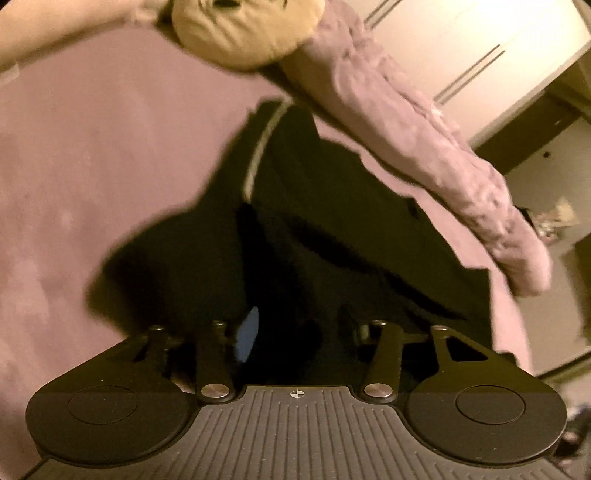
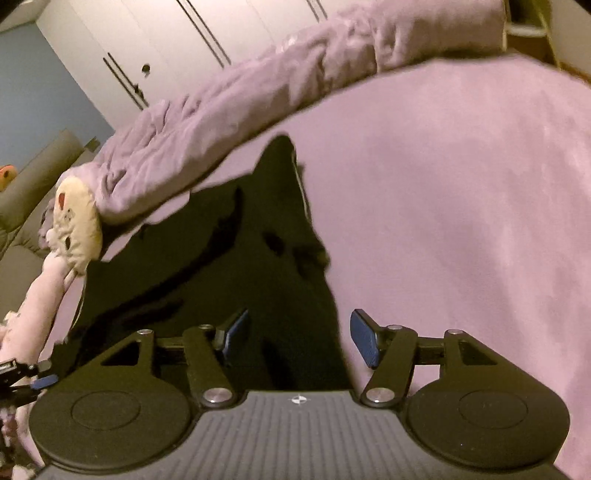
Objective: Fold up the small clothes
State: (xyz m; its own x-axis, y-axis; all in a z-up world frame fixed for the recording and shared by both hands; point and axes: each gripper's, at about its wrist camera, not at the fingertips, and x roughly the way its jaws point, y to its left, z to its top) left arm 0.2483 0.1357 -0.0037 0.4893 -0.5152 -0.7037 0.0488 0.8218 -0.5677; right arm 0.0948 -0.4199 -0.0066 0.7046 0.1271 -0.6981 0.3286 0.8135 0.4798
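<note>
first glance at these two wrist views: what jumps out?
A black garment lies rumpled on the pink bedsheet, filling the centre of both views. Behind it runs a long rolled pink blanket, with a cream plush face at its end. The right gripper hovers open over the garment's near edge.

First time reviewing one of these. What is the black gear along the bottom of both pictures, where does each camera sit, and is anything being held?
No robot here: a person carries a two-finger gripper in each hand, with a fisheye camera looking along its fingers. One picture comes from the left gripper, the other from the right gripper. Both look down on a pink bedsheet where a dark garment lies crumpled. Behind it is a rolled pink blanket and a plush toy. The right gripper's blue pads stand apart with nothing pressed between them; the left also looks open over the garment.
</note>
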